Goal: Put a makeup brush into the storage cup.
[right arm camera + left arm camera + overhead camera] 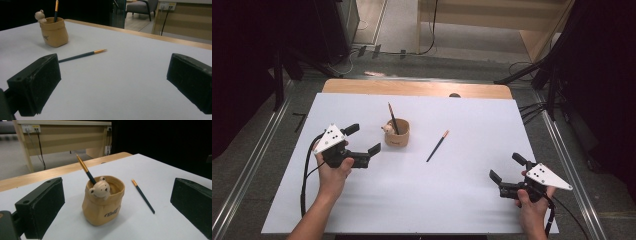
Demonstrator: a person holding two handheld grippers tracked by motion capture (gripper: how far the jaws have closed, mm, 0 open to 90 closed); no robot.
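Note:
A tan pot [397, 133] [103, 202] [54, 31] with a small bear head on its rim stands left of the table's middle. One dark pencil with a gold end [392, 117] [85, 169] [56, 9] leans upright inside it. A second pencil [437, 146] [143, 196] [82, 55] lies flat on the white sheet to the pot's right. My left gripper [363, 139] [113, 207] is open just left of the pot, jaws empty. My right gripper [507, 167] [112, 82] is open near the front right, well away from the lying pencil.
The white sheet [472, 190] covers the table, with a wooden strip [412, 88] along its far edge. Metal rails [257, 160] run down both sides. Cables and a wooden desk [492, 15] lie beyond the far edge.

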